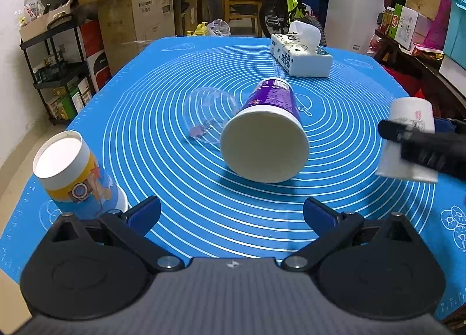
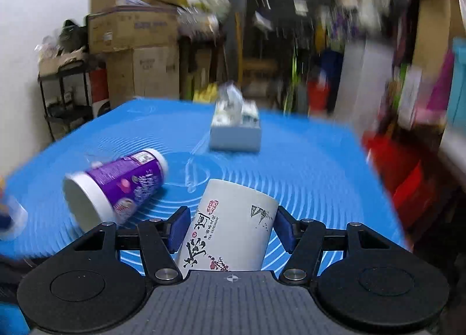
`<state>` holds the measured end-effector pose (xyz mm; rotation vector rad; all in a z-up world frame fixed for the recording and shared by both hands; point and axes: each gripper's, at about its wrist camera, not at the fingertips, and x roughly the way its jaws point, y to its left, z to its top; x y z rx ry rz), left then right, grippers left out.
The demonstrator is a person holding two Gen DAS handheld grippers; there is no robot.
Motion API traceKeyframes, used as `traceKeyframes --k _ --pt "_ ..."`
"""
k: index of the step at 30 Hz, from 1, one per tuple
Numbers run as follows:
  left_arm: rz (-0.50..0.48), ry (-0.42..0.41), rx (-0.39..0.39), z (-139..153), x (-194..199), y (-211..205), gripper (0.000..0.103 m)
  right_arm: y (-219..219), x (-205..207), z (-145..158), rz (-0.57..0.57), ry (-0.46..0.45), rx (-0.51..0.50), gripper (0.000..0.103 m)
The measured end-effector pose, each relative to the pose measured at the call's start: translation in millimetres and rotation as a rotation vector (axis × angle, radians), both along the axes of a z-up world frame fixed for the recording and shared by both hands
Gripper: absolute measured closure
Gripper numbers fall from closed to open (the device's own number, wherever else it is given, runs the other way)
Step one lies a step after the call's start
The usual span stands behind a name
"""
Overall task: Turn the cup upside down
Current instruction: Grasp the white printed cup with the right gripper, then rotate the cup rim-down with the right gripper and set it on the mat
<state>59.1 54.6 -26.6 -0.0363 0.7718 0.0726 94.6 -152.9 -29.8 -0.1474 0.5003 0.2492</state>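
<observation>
Cup [image 2: 233, 227] sits clamped between right claw [image 2: 231, 228] pads, tilted.

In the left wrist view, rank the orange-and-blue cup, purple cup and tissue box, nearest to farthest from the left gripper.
From the left gripper:
1. Orange-and-blue cup, beside the left jaw.
2. Purple cup, lying on its side, centre of the mat.
3. Tissue box, far right.

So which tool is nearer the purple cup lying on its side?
Left, I'd judge. The open left tool faces the purple cup's mouth across bare mat. The right tool, gripping the white cup, sits off to the purple cup's right.
</observation>
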Motion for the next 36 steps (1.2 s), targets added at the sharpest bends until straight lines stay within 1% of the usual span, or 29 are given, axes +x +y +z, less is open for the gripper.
traceKeyframes --k 3,5,7,12,17,18,19,23,26,28,32,34,36 --pt "-0.004 -0.004 -0.005 -0.4 0.2 -1.4 0.0 6.0 -13.0 -16.4 0.041 -0.065 -0.083 0.038" --pt "-0.004 -0.004 -0.007 -1.3 0.2 -2.0 0.0 7.6 -25.0 -21.7 0.062 -0.108 -0.101 0.039" --pt "-0.006 -0.002 -0.008 -2.3 0.1 -2.6 0.0 8.7 -32.1 -23.1 0.071 -0.12 -0.109 0.04" --pt "-0.007 0.003 -0.016 -3.8 -2.1 -3.8 0.0 5.3 -44.8 -21.5 0.063 -0.088 -0.085 0.041" --pt "-0.007 0.004 -0.021 -3.9 -5.8 -6.0 0.0 -2.3 -43.2 -22.3 0.033 -0.031 -0.045 0.041" --pt "-0.007 0.004 -0.024 -3.7 -6.8 -6.3 0.0 -2.1 -43.1 -22.6 0.028 -0.023 -0.043 0.04" --pt "-0.008 0.003 -0.027 -3.5 -7.7 -6.8 0.0 -2.9 -43.3 -22.1 0.023 -0.018 -0.044 0.036" --pt "-0.018 -0.012 -0.048 -0.2 -13.7 -8.9 0.0 -6.3 -49.0 -17.4 0.01 -0.011 -0.046 0.027" --pt "-0.029 -0.026 -0.06 4.0 -22.5 -12.9 0.0 -14.5 -57.7 -9.6 0.001 -0.001 -0.022 0.023" --pt "-0.04 -0.04 -0.05 7.0 -28.8 -17.5 0.0 -23.6 -67.0 -4.2 -0.011 0.006 0.0 0.022" --pt "-0.084 -0.064 -0.004 12.9 -41.6 -33.5 0.0 -45.6 -86.5 4.7 -0.044 0.03 0.039 0.022" --pt "-0.112 -0.065 -0.001 14.0 -46.9 -41.1 0.0 -55.4 -95.3 6.6 -0.056 0.049 0.038 0.021" --pt "-0.134 -0.061 -0.015 14.2 -51.8 -47.5 0.0 -62.7 -102.1 7.5 -0.068 0.068 0.031 0.021"
